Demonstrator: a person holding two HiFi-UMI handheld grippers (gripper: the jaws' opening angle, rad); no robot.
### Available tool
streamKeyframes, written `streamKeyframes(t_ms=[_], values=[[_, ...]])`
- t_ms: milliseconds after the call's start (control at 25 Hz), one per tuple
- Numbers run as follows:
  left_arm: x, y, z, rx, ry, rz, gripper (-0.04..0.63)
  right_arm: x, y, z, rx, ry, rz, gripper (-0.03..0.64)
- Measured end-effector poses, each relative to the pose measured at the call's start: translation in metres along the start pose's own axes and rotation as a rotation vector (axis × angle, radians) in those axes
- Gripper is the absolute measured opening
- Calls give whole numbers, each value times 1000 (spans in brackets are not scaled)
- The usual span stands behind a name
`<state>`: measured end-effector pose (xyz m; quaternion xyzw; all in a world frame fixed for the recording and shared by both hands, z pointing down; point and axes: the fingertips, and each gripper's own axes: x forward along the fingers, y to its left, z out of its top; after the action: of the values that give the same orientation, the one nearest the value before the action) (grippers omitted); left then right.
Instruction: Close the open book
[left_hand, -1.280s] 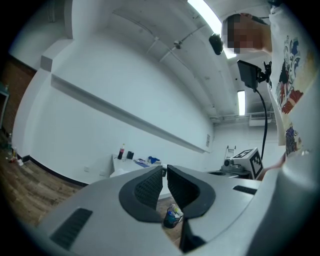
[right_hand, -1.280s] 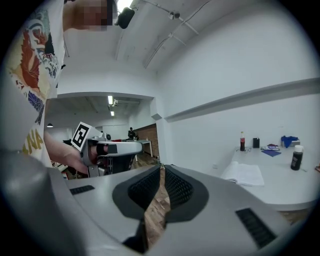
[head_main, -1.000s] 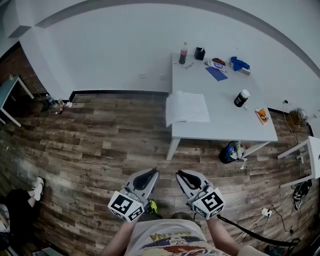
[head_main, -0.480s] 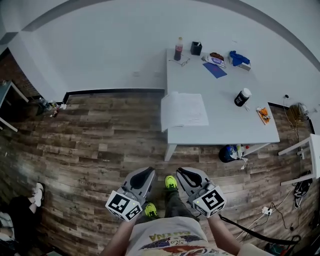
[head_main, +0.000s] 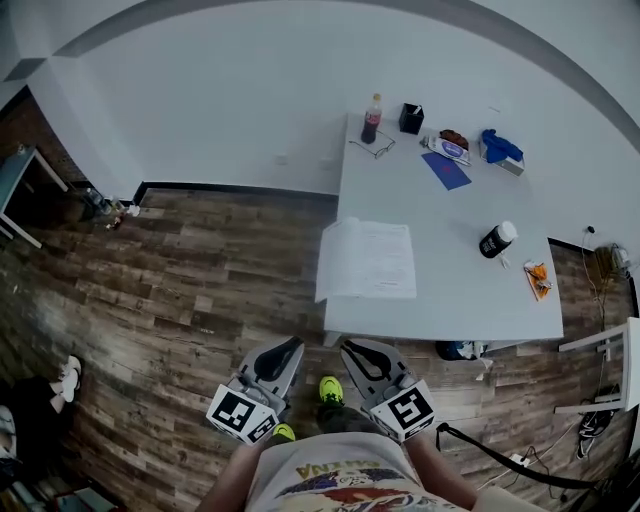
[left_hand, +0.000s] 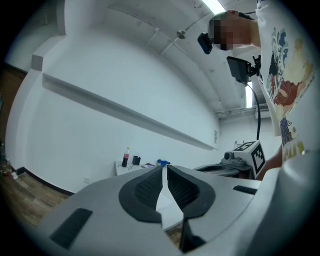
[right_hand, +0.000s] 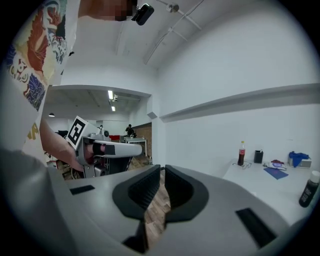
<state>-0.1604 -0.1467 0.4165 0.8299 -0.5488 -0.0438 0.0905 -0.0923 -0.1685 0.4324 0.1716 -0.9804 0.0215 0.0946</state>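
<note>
open white paper book (head_main: 366, 259) lying flat at near left edge of white rectangular desk (head_main: 440, 300), print too small to read. grey left tool (head_main: 283, 352) and grey right tool (head_main: 355, 352) short of desk, jaws together, empty.

The left tool (head_main: 290, 345) and the right tool (head_main: 348, 347) are held side by side and just apart, both pointed forward, the left about level and the right tipped slightly down. They are carried on bare forearms (head_main: 232, 482) that reach in from the bottom edge of the head view. In the left gripper view the left tool's jaws are seen drawn together to a thin slit with nothing gripped, and in the right gripper view the right tool's jaws are likewise closed and empty.
</note>
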Motion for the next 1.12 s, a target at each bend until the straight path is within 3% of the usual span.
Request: streamKeyframes(t_ms=[120, 320, 480, 840, 1120], values=[[27, 1, -1, 0, 4, 1, 37, 8, -19, 1, -31, -27, 27, 29], [67, 3, -4, -31, 3, 4, 37, 16, -45, -9, 45, 7, 45, 29], [89, 8, -4, -56, -6, 6, 37, 22, -65, -7, 48, 0, 64, 29], [108, 16, -7, -10, 32, -15, 37, 31, -87, -11, 71, 7, 36, 29], [123, 48, -17, -65, 64, -69, 37, 62, -93, -11, 64, 40, 3, 29]])
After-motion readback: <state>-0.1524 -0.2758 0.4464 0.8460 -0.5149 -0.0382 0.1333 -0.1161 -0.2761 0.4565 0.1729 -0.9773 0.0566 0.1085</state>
